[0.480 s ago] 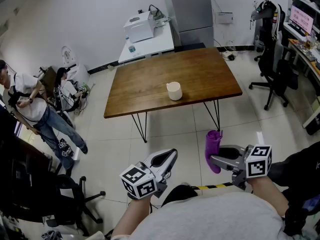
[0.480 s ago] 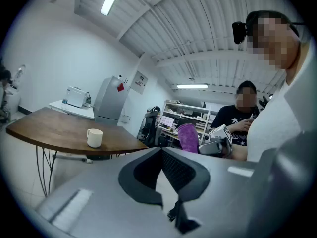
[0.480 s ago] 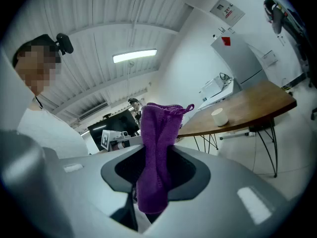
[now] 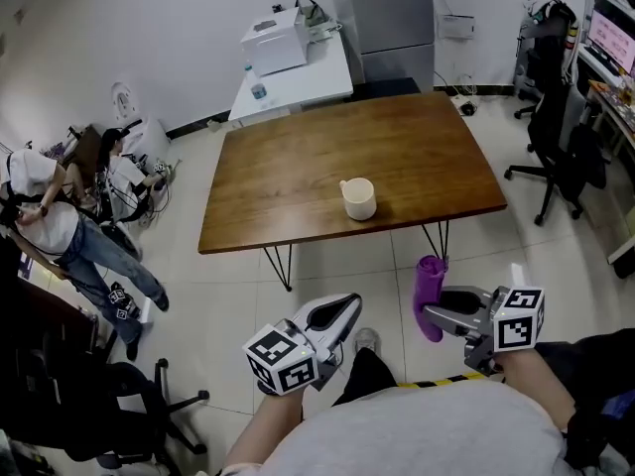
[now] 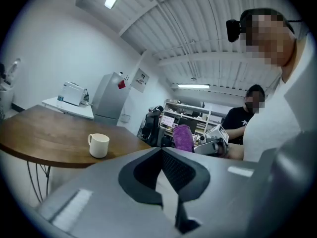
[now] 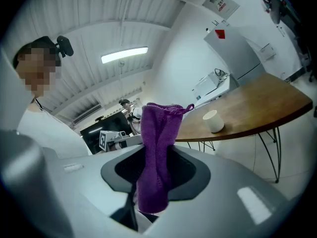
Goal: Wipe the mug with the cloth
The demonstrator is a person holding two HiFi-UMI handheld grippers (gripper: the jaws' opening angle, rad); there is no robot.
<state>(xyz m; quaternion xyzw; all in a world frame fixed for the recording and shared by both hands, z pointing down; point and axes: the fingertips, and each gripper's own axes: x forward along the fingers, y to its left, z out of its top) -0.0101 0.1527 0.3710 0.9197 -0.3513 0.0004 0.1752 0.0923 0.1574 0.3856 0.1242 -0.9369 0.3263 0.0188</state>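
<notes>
A tiled office; a brown wooden desk (image 4: 298, 167) fills the upper middle of the frame. A cream mug (image 4: 358, 198), handle left, stands upright near its front edge, untouched. Lower right, the right tongs (image 4: 433, 314) are clamped on a purple cloth (image 4: 430, 291), seemingly knitted, bunched upright, likely held ready for wiping. Lower centre, the left tongs (image 4: 340, 310) are pressed together, empty, presumably free to steady the mug.

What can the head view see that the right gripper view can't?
Only the head view shows the right gripper's marker cube and the striped floor tape. Only the right gripper view shows the ceiling light and the head camera. Both show the mug on the wooden table and the purple cloth that gripper pinches.
</notes>
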